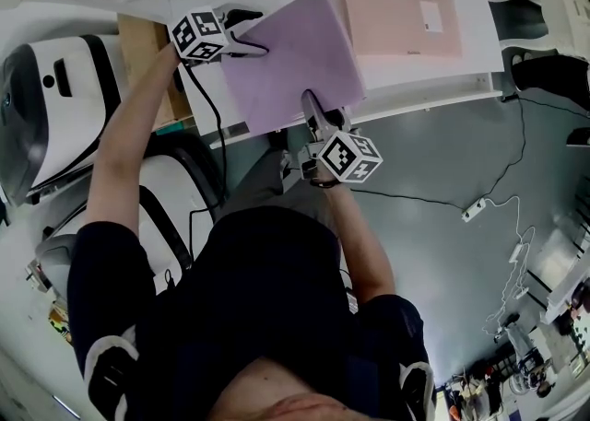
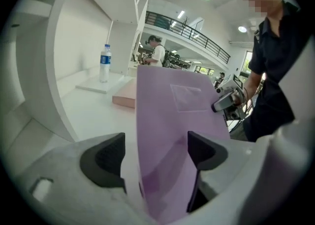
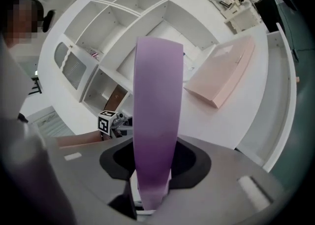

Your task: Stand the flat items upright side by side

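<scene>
Now right gripper (image 1: 312, 104) fingers clamp the flat rectangular purple folder (image 1: 295, 55); left gripper (image 1: 258, 34) fingers straddle it, unclosed

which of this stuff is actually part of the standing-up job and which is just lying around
Part of the job:
- purple folder, clamped in the right tongs, with the open left tongs around its far edge
- pink folder, lying flat on the table

Just lying about:
- water bottle
- power strip on the floor
</scene>
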A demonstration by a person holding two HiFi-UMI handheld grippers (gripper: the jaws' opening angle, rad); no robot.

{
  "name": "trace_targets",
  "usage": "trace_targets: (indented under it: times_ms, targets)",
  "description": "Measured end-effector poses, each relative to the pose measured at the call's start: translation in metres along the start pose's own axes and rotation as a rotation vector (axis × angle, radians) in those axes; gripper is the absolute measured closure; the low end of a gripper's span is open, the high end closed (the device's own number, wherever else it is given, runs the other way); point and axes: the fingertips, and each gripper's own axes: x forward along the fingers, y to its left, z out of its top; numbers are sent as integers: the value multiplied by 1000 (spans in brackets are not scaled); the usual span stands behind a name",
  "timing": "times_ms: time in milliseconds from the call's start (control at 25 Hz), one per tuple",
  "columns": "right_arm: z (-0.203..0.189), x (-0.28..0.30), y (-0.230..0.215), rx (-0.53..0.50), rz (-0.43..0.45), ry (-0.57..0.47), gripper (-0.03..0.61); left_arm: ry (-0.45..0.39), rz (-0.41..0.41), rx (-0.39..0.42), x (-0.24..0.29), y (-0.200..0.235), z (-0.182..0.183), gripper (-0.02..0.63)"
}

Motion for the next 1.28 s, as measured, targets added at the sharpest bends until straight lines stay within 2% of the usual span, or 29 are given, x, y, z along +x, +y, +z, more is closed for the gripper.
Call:
trace_targets:
  times_ms: [200,480,640,760,880,1000,1280]
  targets:
    - [20,-3,10,-87,-16,-6,433,-108,102,18,-19,3,22,202]
    - [51,-4,36,-287,-42,-17,434,-238,258,36,-47,3,51,229]
    - [67,-3,46,-377,-54,-24,436,-315,352,42,-65,-2,63,286]
    - [80,-2,55,-470,-64,-38,436,-357,405,45,-77,-8,69,326]
    - [92,1,60,-531,-76,-53,437,-402,456,30,-90,-14,73,397]
    - [103,5,70,-623,-80,-72,437,-434,507,24,-101,-20,76,431]
    - [135,22,77,-731,-111,-101,437,-498,633,8,-127,-26,85,513]
